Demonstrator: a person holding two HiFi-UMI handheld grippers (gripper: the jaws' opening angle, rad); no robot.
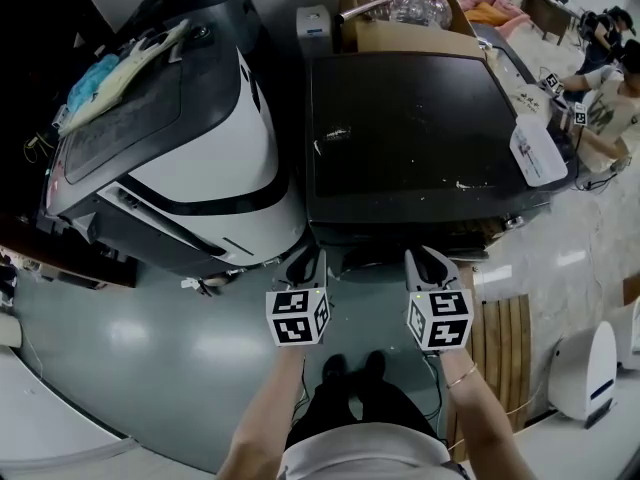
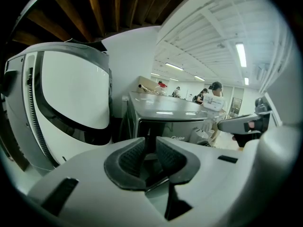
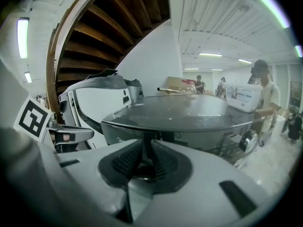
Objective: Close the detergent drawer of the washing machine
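Our left tongs (image 1: 305, 264) and right tongs (image 1: 428, 264) hang side by side, just in front of the dark washing machine (image 1: 410, 138). Both are nearly pinched, with only a thin slit between the pads, and they grip nothing.

The detergent drawer should be on the machine's front strip (image 2: 182, 129), up under the top, right ahead of us. From above the top hides it, and the strip is too dim to show how far it sticks out. We think the drawer is light, hard plastic that slides on rails. It needs no grabbing. A flat, straight push on the middle of its face should do. That face is probably smooth, so a tip could slip sideways, and a crooked push may jam it.

The floor (image 1: 150, 348) is grey and shiny. The machine's top is flat, with a white box (image 1: 537, 150) at its right edge. A white and grey machine (image 1: 210, 138) leans at the left. Behind stands a cardboard box (image 1: 400, 33) with a clear bottle (image 1: 420, 3). People (image 1: 610, 78) work far off.
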